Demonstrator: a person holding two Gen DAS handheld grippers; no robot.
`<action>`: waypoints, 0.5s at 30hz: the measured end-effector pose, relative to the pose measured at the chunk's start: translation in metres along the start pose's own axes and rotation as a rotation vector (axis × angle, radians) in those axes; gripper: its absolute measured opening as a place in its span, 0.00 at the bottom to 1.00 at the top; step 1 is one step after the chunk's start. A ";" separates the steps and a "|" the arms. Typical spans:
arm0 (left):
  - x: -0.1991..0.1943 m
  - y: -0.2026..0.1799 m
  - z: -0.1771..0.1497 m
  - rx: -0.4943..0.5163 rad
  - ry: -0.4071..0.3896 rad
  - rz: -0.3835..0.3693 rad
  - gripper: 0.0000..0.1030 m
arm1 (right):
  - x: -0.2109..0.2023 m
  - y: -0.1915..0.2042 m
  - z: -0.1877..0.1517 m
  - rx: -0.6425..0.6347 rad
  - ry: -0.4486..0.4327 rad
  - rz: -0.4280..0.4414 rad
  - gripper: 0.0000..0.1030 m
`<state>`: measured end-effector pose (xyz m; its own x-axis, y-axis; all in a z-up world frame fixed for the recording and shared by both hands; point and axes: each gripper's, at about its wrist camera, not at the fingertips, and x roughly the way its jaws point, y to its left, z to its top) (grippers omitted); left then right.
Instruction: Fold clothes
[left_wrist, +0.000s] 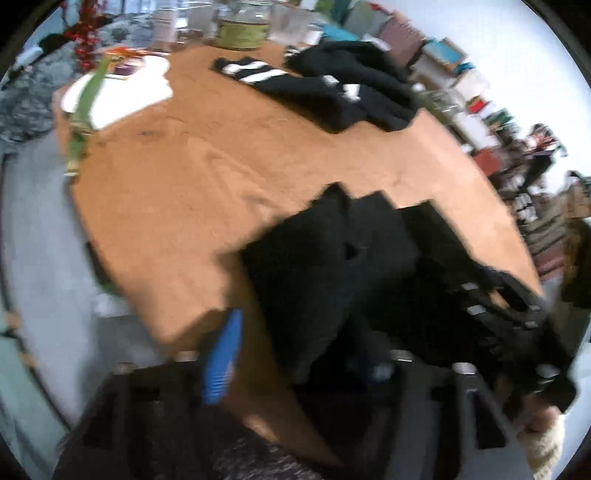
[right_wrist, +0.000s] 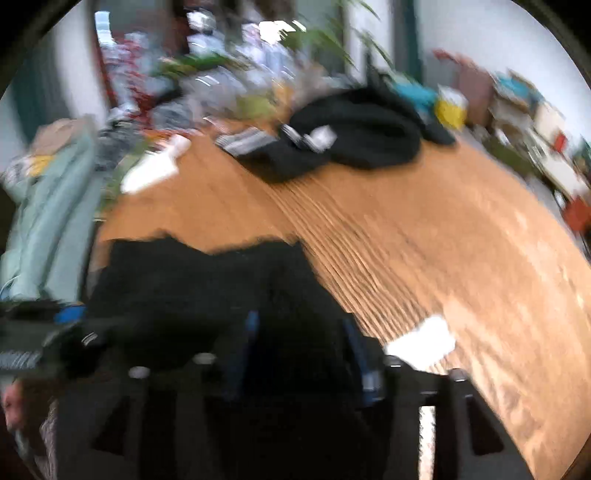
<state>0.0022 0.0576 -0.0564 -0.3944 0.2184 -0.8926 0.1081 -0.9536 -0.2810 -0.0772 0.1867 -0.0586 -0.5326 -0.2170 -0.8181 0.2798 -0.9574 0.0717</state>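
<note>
A black garment lies flat at the near edge of the wooden table. My left gripper hangs over its near left part with jaws apart; the blue left finger stands clear of the cloth, over bare wood. The right gripper shows at the garment's right side. In the right wrist view the same black garment lies under my right gripper, whose blue fingers stand apart above the cloth, and the table stretches away. Both views are motion-blurred.
A heap of black clothes with white stripes lies at the far side. A white sheet and a green leaf are far left, a jar behind. Shelves with books run along the right.
</note>
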 end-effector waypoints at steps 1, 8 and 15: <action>-0.010 0.001 0.001 0.002 -0.007 -0.002 0.65 | -0.012 -0.003 0.001 0.013 -0.028 -0.030 0.64; -0.085 -0.032 -0.014 0.130 -0.141 -0.121 0.69 | -0.129 -0.018 -0.019 0.053 -0.191 -0.184 0.86; -0.035 -0.108 -0.075 0.499 0.112 -0.192 0.69 | -0.105 -0.007 -0.056 0.070 0.068 -0.029 0.81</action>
<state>0.0725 0.1681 -0.0210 -0.2621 0.3931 -0.8814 -0.4132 -0.8711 -0.2656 0.0212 0.2266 -0.0052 -0.4839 -0.1778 -0.8569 0.2071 -0.9746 0.0853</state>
